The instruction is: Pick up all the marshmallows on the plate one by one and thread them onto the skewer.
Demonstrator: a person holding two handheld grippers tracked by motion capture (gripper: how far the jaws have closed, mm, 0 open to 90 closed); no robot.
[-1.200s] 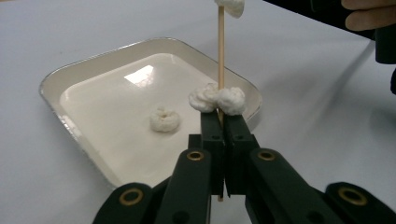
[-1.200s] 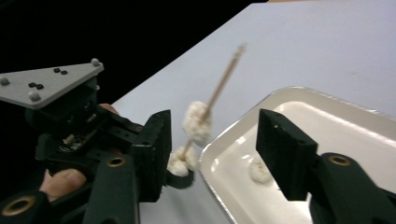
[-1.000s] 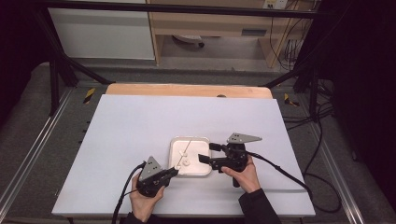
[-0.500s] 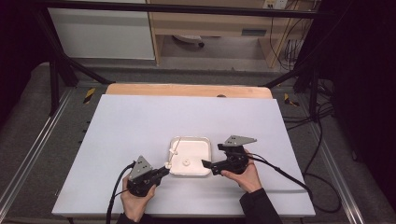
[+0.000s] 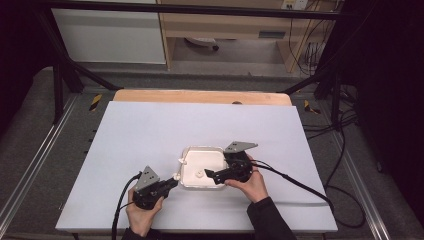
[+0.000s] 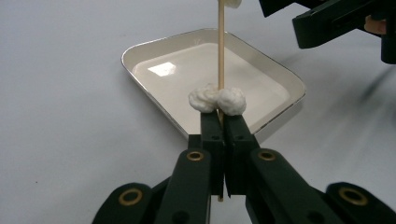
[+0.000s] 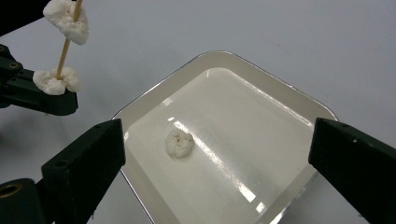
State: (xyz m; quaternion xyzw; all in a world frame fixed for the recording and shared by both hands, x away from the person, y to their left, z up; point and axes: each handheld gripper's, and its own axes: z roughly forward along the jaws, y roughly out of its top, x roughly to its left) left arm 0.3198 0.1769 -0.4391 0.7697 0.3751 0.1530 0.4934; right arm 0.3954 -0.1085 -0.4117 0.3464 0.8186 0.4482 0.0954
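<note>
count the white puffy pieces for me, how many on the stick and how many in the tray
3. Two sit on the skewer in the left gripper: one by its jaws, one higher up. One lies loose in the tray. Others may be hidden.

The right tongs [image 7: 224, 158] stand wide apart, one black jaw at each lower corner, and nothing is between them. Under them a white tray [image 7: 280, 88] with rounded corners lies on the pale worktop [image 7: 280, 28]. One white puffy piece [image 7: 180, 143] rests loose in the tray. At the upper left the left tongs [image 7: 39, 95] grip a thin wooden stick [image 7: 64, 49], and two white pieces [image 7: 67, 21] sit on this stick, one just above the jaws, one higher.
</note>
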